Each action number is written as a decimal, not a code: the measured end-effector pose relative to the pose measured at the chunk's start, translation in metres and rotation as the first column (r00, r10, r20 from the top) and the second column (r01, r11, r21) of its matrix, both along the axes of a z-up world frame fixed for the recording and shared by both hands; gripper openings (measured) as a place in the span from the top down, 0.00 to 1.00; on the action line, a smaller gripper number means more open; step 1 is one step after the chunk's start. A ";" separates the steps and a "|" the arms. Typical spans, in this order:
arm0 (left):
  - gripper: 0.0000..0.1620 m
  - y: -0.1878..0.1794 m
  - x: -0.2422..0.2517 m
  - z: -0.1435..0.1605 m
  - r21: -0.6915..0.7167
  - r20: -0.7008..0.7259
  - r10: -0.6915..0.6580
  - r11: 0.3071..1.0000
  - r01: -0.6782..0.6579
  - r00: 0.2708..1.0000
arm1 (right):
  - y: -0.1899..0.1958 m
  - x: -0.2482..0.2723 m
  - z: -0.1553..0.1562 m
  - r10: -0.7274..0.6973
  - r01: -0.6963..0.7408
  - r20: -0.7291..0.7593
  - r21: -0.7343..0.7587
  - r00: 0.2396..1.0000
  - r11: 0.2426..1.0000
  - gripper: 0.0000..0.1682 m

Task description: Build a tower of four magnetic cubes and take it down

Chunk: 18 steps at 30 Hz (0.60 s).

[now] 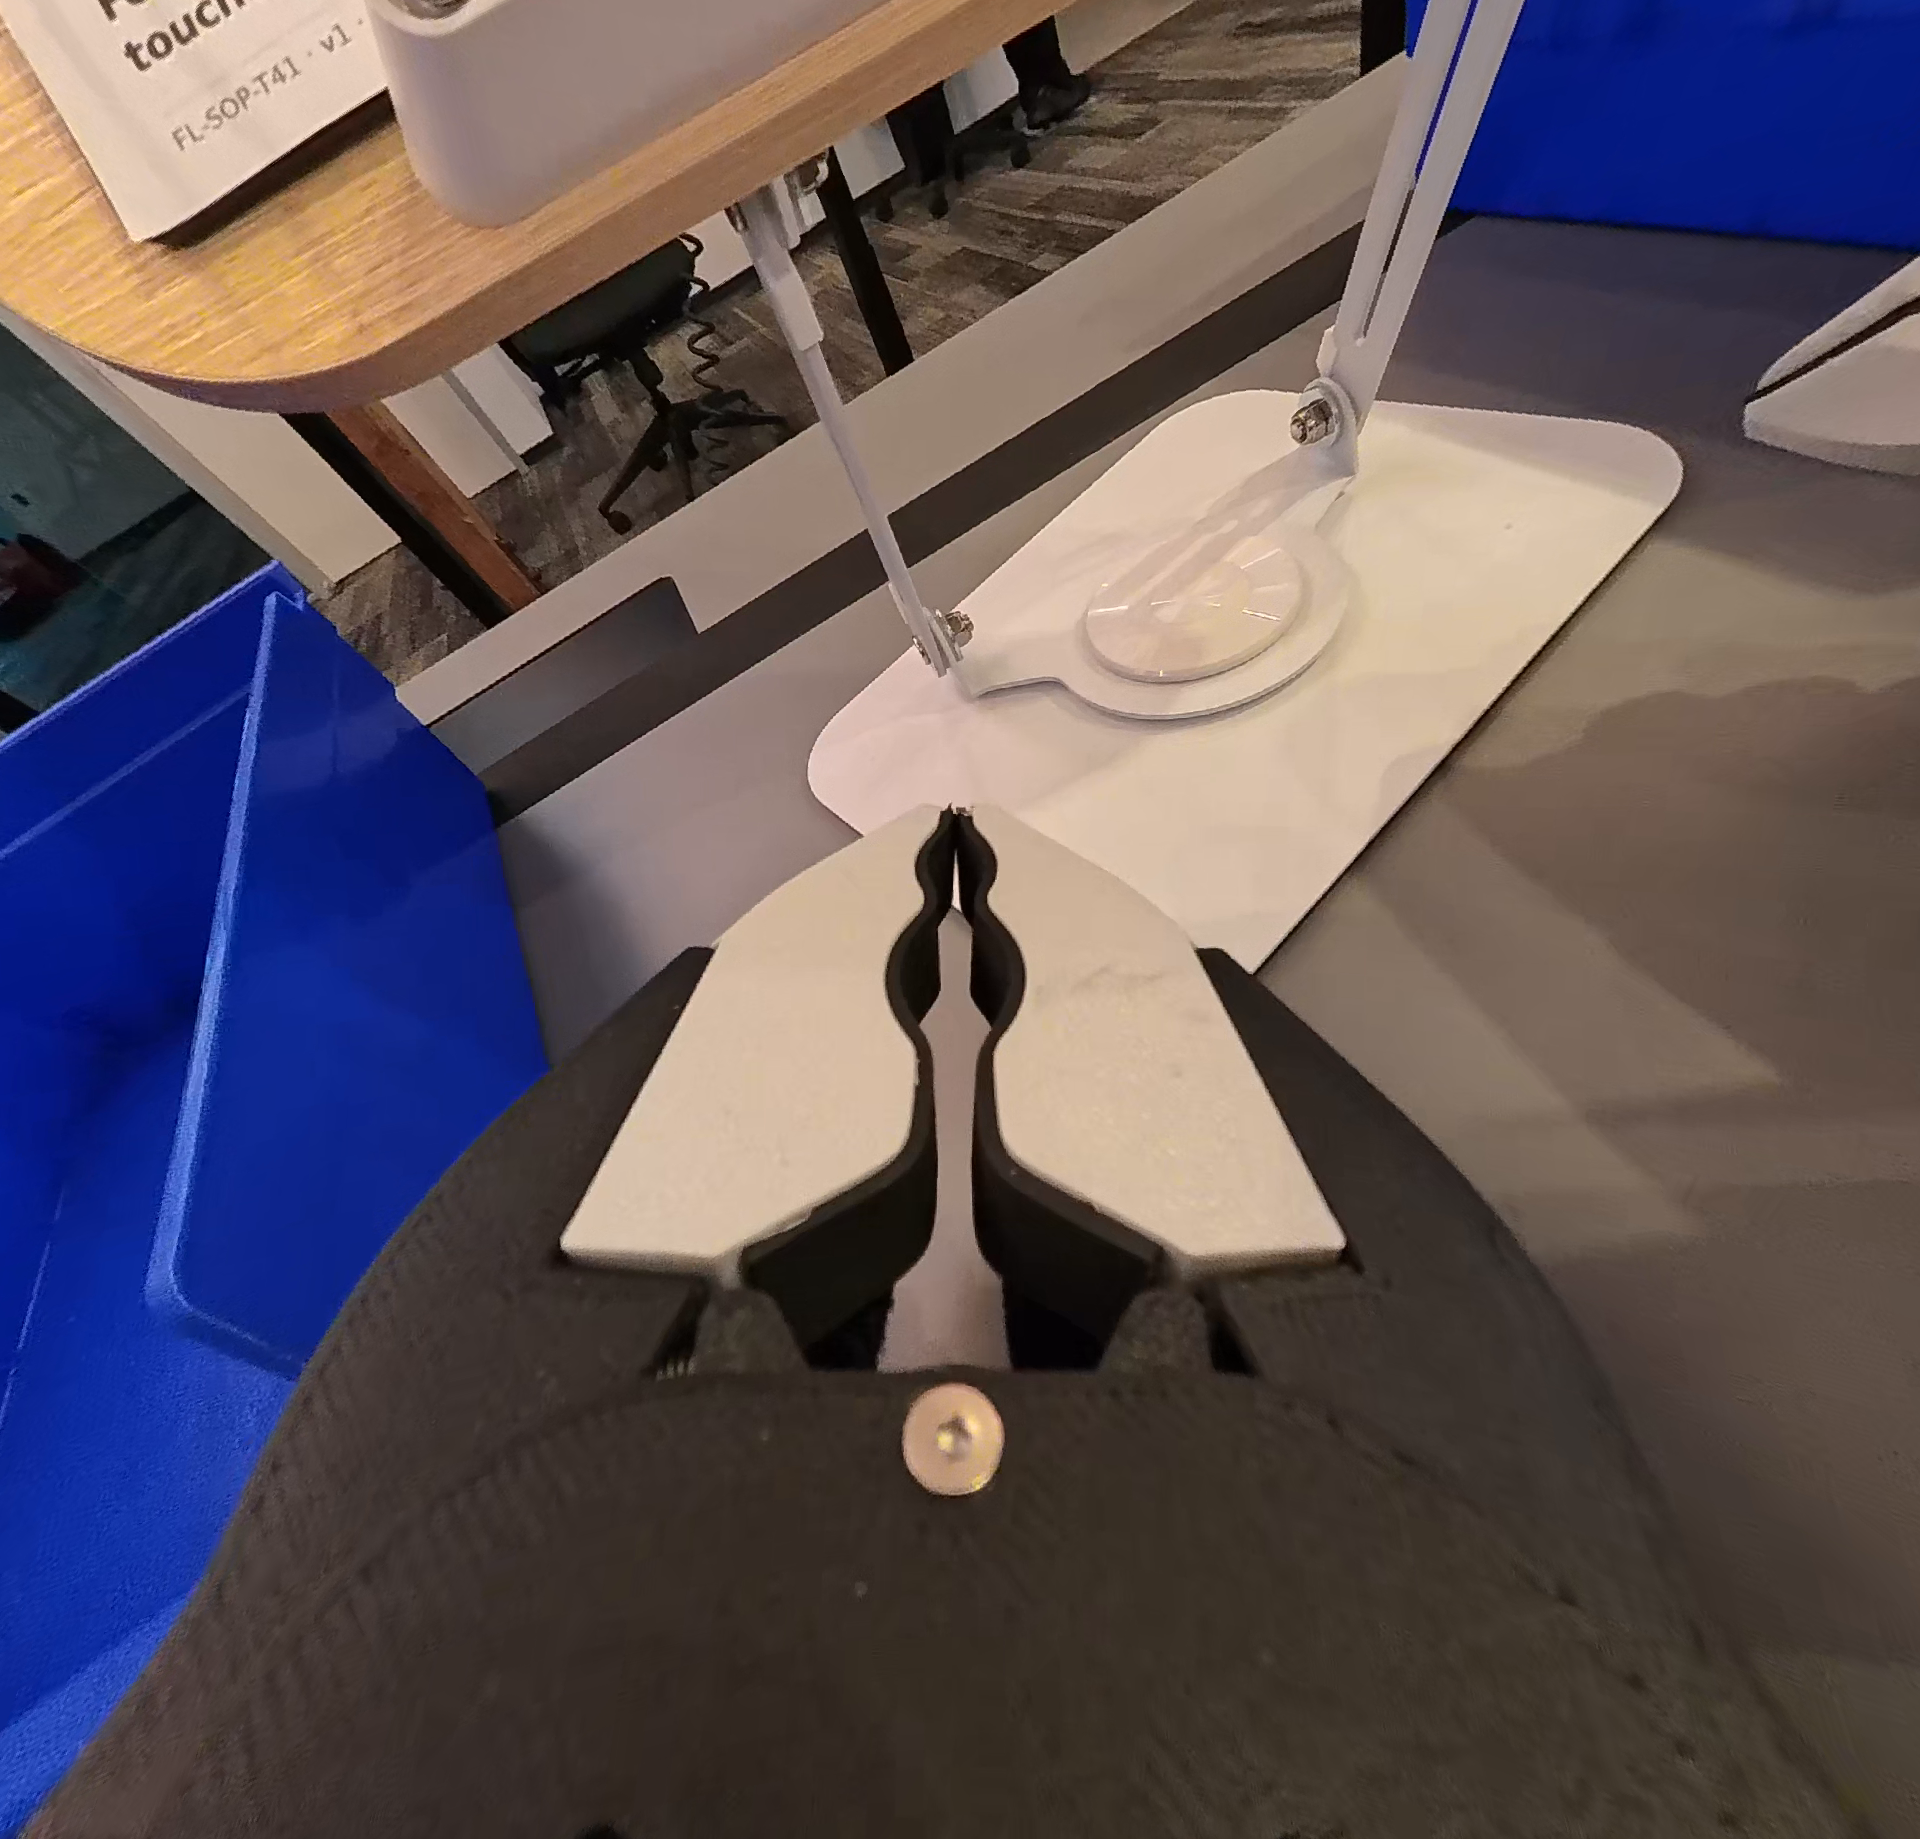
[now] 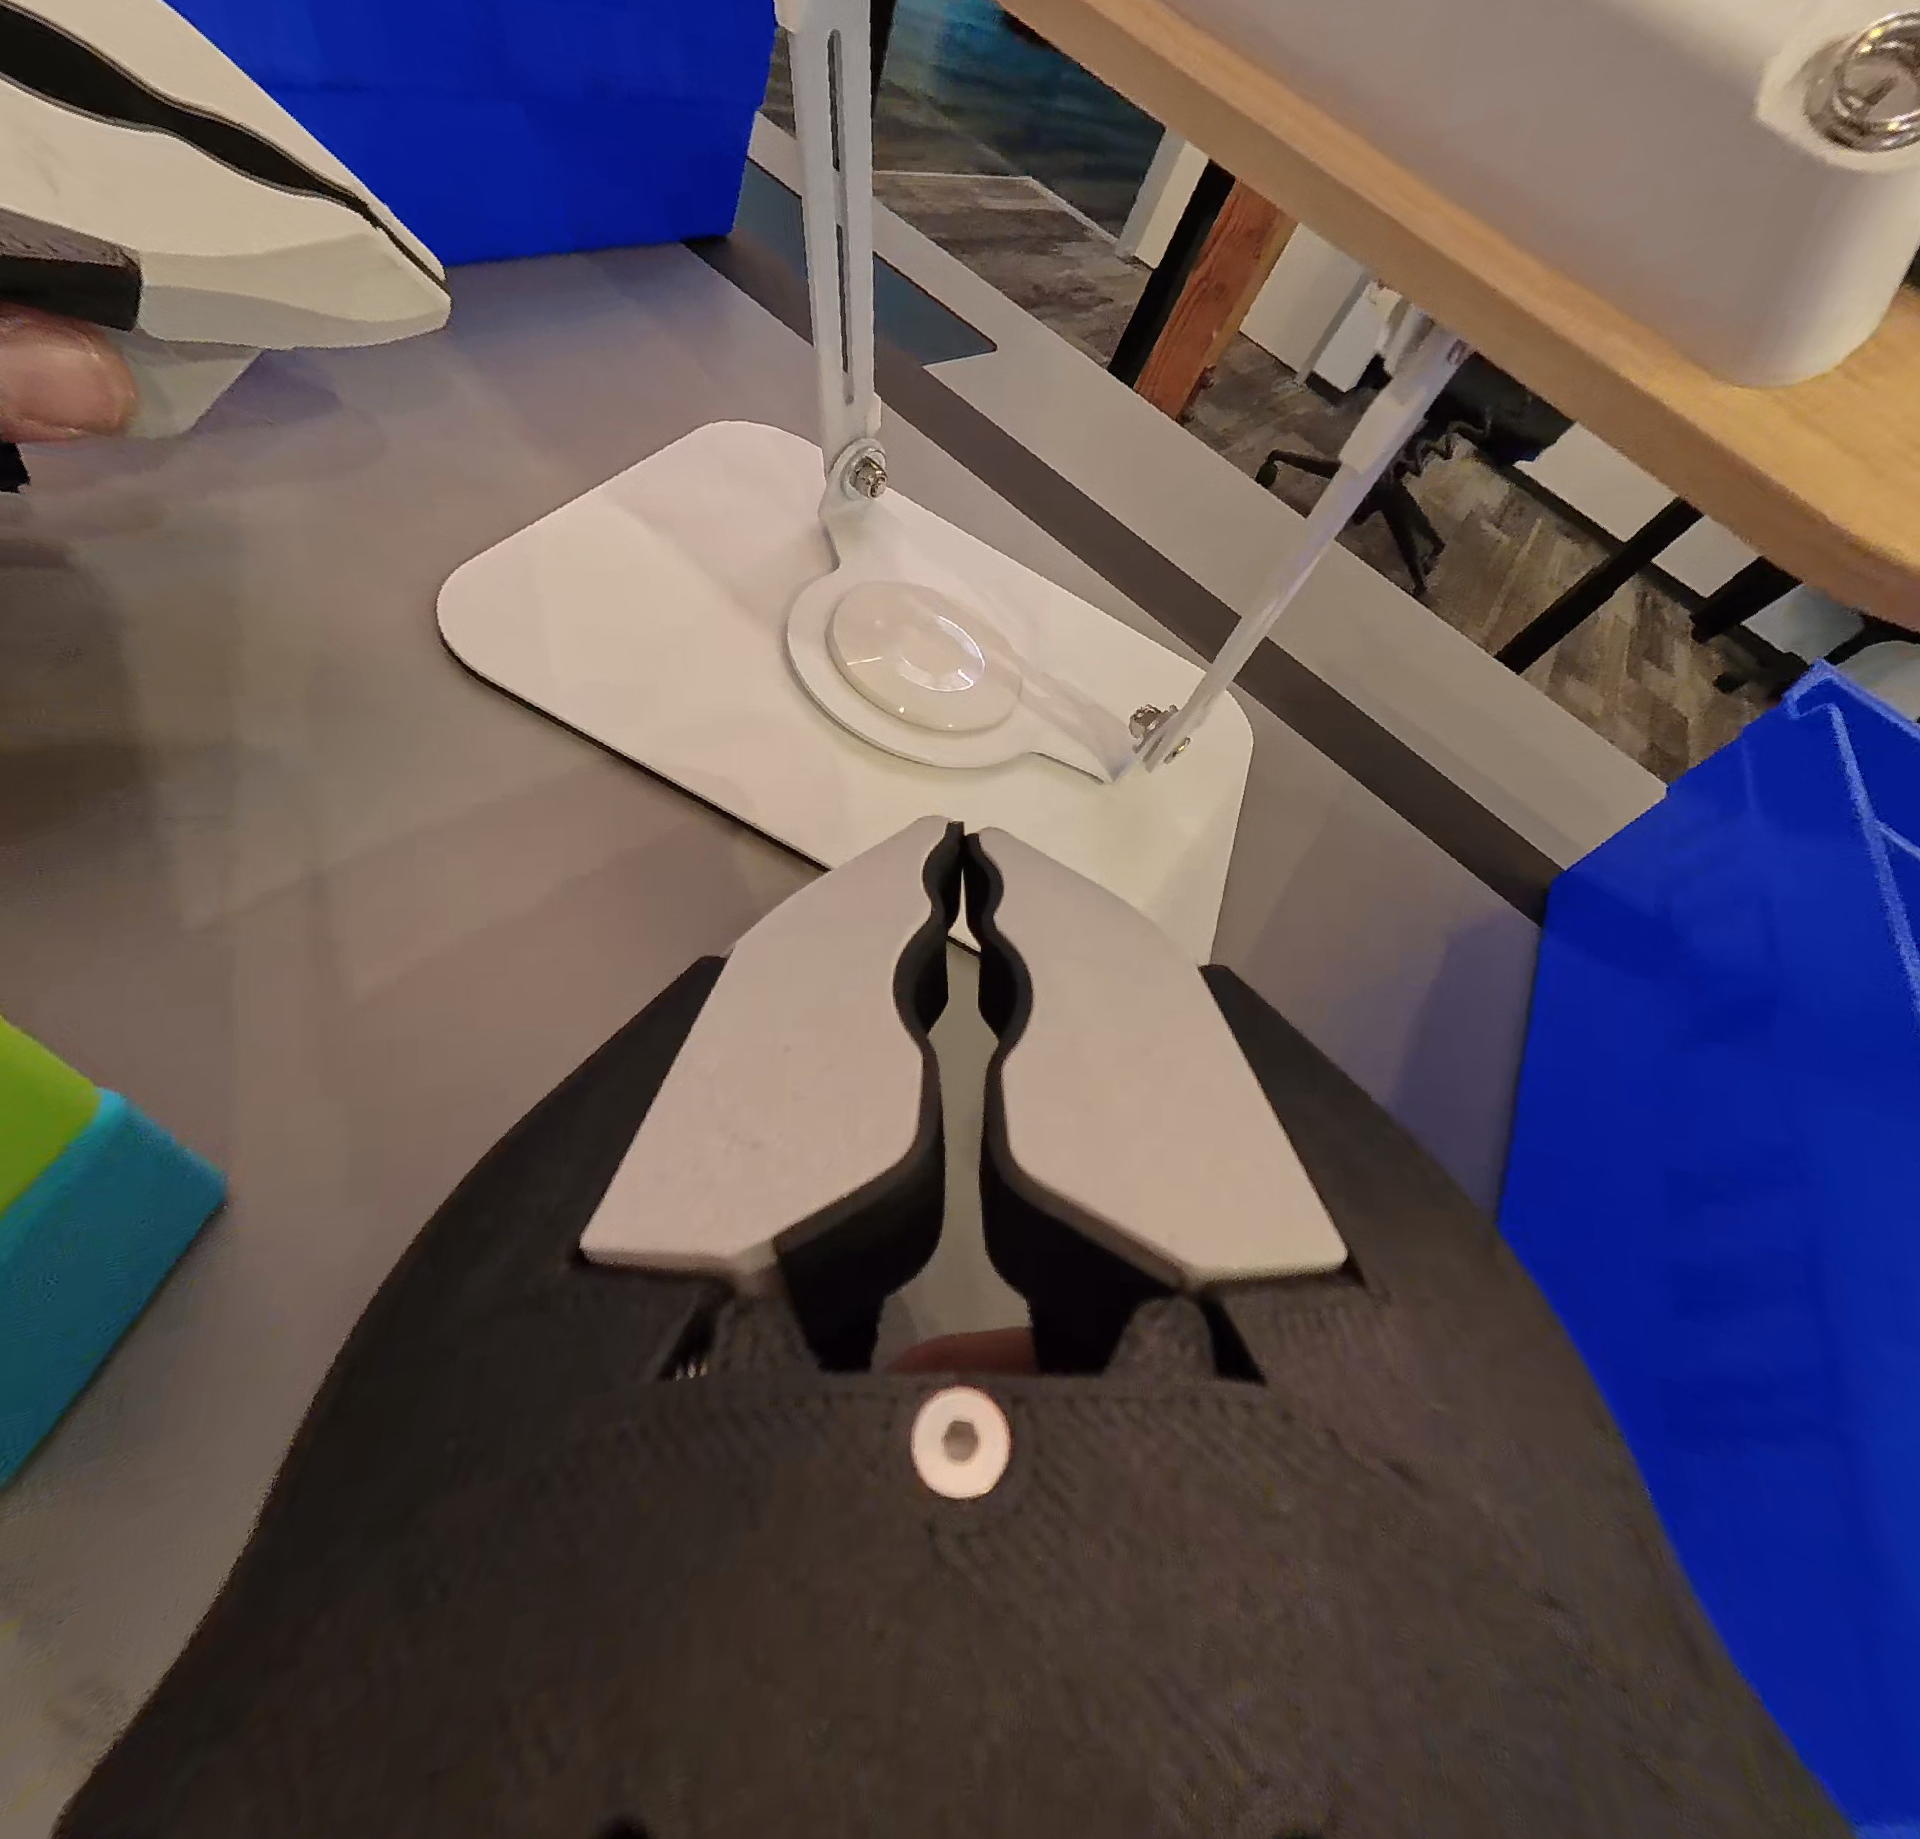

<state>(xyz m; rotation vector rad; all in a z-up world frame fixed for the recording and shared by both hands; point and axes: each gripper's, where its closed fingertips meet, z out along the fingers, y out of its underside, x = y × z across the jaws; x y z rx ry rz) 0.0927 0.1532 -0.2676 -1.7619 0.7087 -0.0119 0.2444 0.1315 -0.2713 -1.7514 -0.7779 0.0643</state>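
- The left gripper [image 1: 961, 815] hangs above the grey table [image 1: 1558, 1062], tips pressed together on nothing, nosing toward the white stand base [image 1: 1455, 542].
- The right gripper [image 2: 964, 833] is clenched and empty too, aimed at the same base [image 2: 623, 584] from the other side.
- Only the right wrist view catches the cubes: a green cube [image 2: 36, 1103] sitting on a teal cube [image 2: 99, 1259] at the left edge, probably part of a stack, though it's cropped.
- That view also shows the left gripper [image 2: 416, 283] from the side, with a fingertip [image 2: 62, 387] behind it.
- Blue bins flank the table: one [image 1: 208, 958] in the left wrist view, another [image 2: 1714, 1166] in the right.
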 end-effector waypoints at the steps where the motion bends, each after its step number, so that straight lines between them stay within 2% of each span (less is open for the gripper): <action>1: 1.00 0.000 0.000 0.000 0.000 0.002 -0.002 1.000 0.002 1.000 | 0.000 0.000 0.000 0.002 -0.002 -0.008 -0.003 1.000 1.000 1.00; 7: 1.00 -0.003 -0.001 0.002 -0.005 0.028 -0.016 1.000 0.016 0.999 | 0.001 0.001 0.000 0.008 -0.008 -0.019 -0.009 1.000 1.000 1.00; 11: 1.00 -0.021 0.003 0.012 0.009 0.074 -0.096 0.995 0.096 0.993 | 0.003 0.004 0.001 0.009 -0.009 -0.027 -0.009 1.000 1.000 1.00; 15: 0.84 -0.049 0.009 0.015 -0.019 0.096 -0.203 0.978 0.206 0.974 | 0.003 0.006 0.002 0.010 -0.011 -0.045 -0.014 0.999 1.000 1.00; 18: 0.75 -0.072 0.005 0.018 -0.064 0.229 -0.274 0.953 0.295 0.934 | 0.003 0.006 0.002 0.013 -0.014 -0.046 -0.016 0.999 1.000 1.00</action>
